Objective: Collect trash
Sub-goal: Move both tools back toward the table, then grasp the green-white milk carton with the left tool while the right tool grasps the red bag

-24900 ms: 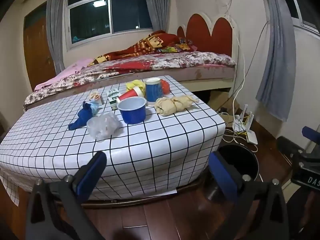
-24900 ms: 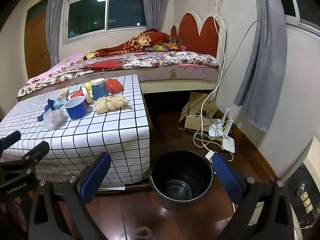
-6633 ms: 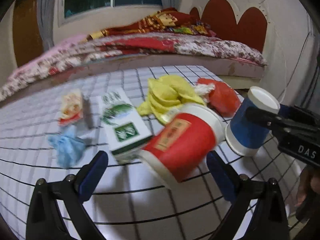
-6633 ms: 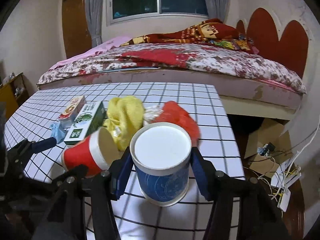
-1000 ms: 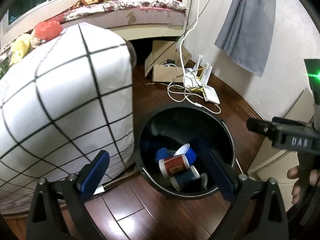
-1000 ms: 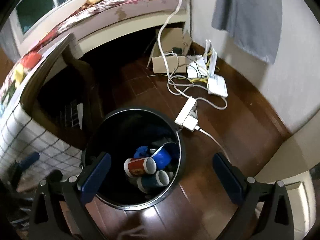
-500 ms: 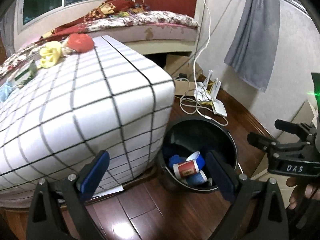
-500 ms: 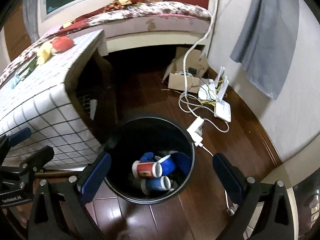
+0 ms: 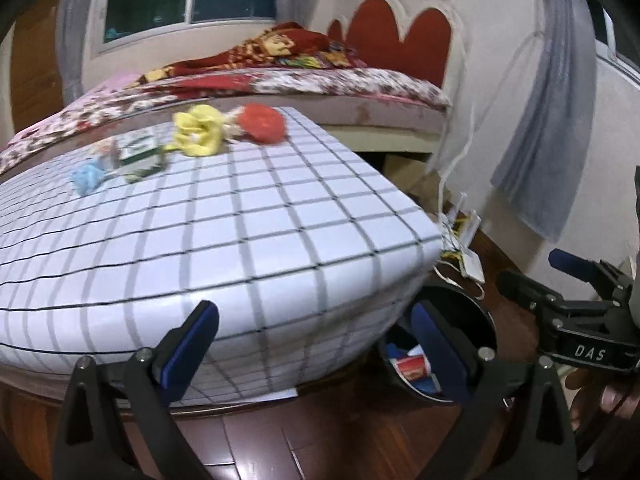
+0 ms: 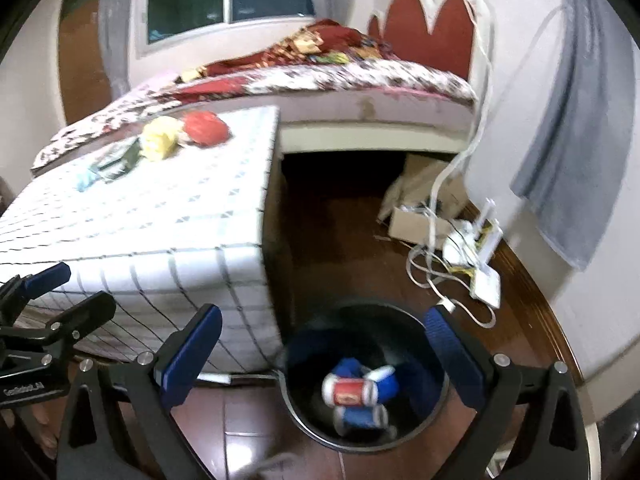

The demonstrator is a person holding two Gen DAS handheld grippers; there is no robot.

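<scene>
Right wrist view looks down into the black bin (image 10: 432,364) at lower centre, where a red cup (image 10: 348,391) lies on its side, long axis left to right, among blue cups (image 10: 360,418). The left wrist view shows only a sliver of that bin (image 9: 476,320), but more of the counter (image 9: 240,240) with yellow trash (image 9: 200,134), a red wad (image 9: 262,123) and a green box (image 9: 140,154) at upper left. The right gripper (image 10: 320,356) and the left gripper (image 9: 316,344) both have their fingers spread, empty, held level.
</scene>
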